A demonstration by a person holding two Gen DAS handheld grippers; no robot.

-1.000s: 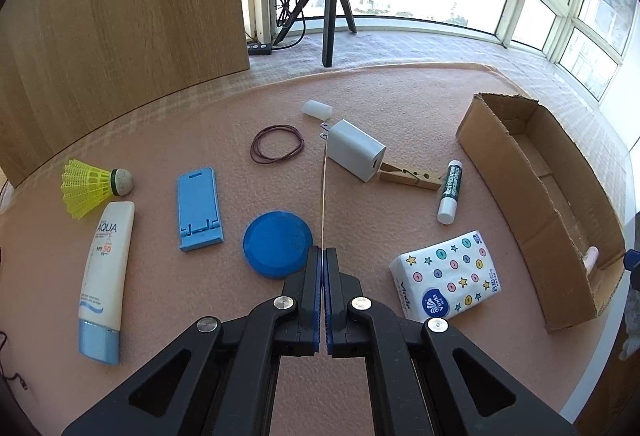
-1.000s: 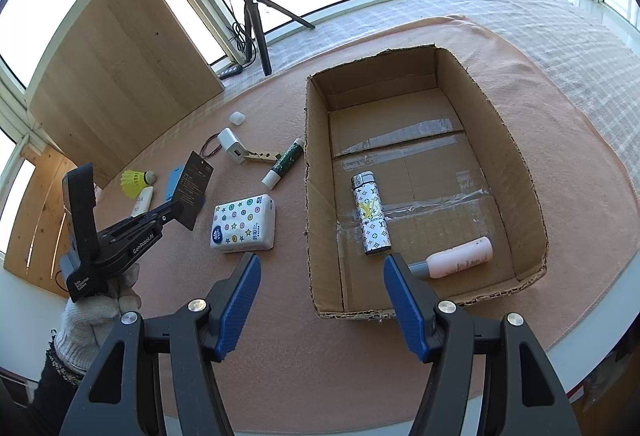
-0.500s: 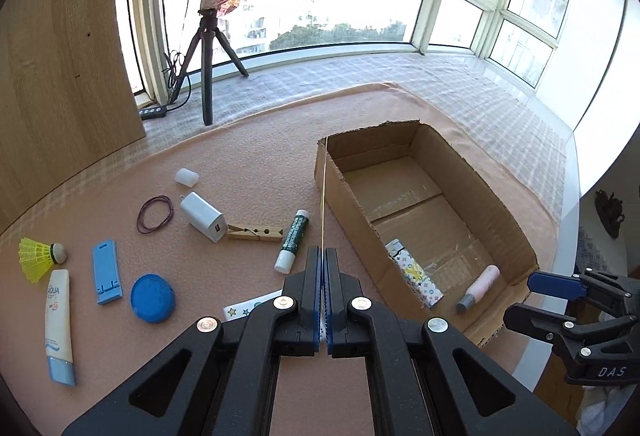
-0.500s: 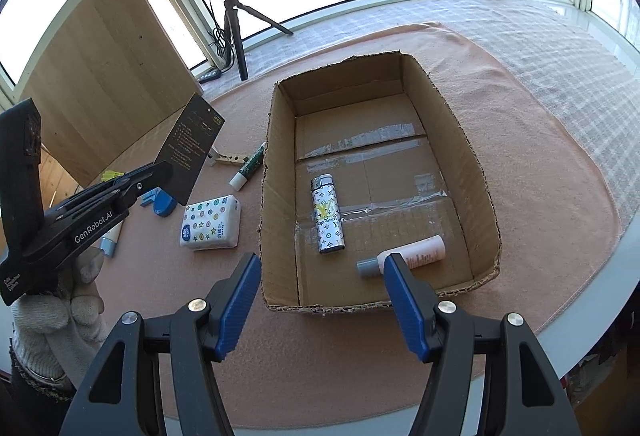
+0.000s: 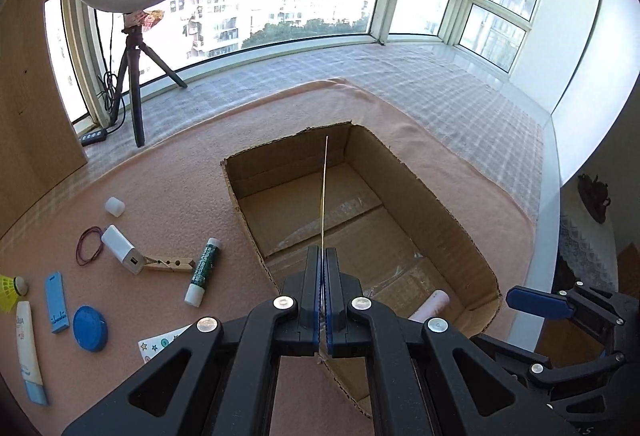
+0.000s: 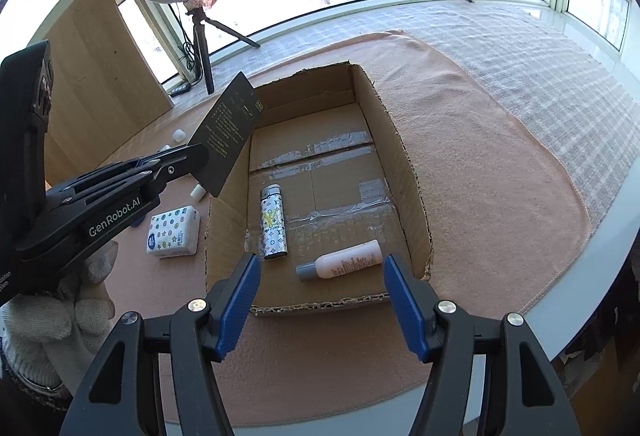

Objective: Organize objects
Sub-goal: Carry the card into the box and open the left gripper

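My left gripper [image 5: 323,256] is shut on a thin black card [image 5: 323,191], which shows edge-on as a fine line over the open cardboard box [image 5: 440,203]. In the right wrist view the same card [image 6: 230,143] sticks up tilted from the left gripper [image 6: 196,157], above the box's left wall [image 6: 224,220]. My right gripper [image 6: 322,268] is open with nothing between its fingers. It hovers over the box's near end. A patterned lighter [image 6: 273,222] and a pink bottle [image 6: 344,264] lie on the box floor.
Left of the box, on the pink mat, lie a tissue pack [image 6: 174,232], a glue stick [image 5: 203,272], a white charger [image 5: 122,248], a clothespin [image 5: 170,264], a rubber band [image 5: 89,246] and several blue items. A ring light tripod [image 5: 134,87] stands at the back. The table edge runs along the right.
My left gripper has carried the card to the right and a little up, from over the loose items to over the box. The right gripper has shifted slightly, and the box sits more centred in its view.
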